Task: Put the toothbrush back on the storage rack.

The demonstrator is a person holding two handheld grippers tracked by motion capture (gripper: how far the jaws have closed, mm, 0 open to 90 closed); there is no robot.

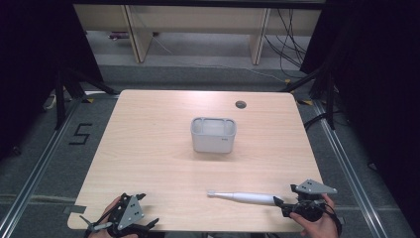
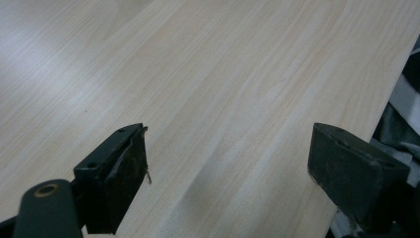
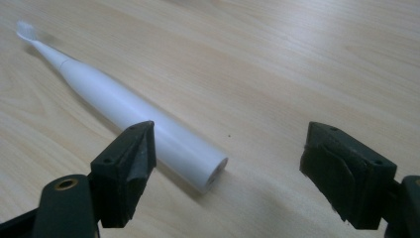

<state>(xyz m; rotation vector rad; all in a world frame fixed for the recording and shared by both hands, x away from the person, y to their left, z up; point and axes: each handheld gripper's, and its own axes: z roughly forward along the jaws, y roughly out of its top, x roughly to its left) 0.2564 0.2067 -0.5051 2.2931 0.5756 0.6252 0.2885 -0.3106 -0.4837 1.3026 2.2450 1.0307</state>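
A white electric toothbrush (image 1: 242,197) lies flat near the table's front edge, bristle head to the left. My right gripper (image 1: 281,207) is at its butt end, held by a hand at the front right corner. In the right gripper view the toothbrush (image 3: 124,109) runs away to the upper left. Its flat end sits between the open jaws of the right gripper (image 3: 228,144), close to the left one, with neither pad pressing on it. A light grey rectangular holder (image 1: 213,135) stands at the table's middle. My left gripper (image 1: 147,209) rests open at the front left, and its view shows the left gripper (image 2: 228,148) over bare wood.
The wooden table (image 1: 148,148) has a round cable hole (image 1: 240,104) near its far edge. Its front edge runs just below both hands. Beyond the table stand wooden furniture legs (image 1: 137,34), and loose cables (image 1: 289,44) lie on the floor.
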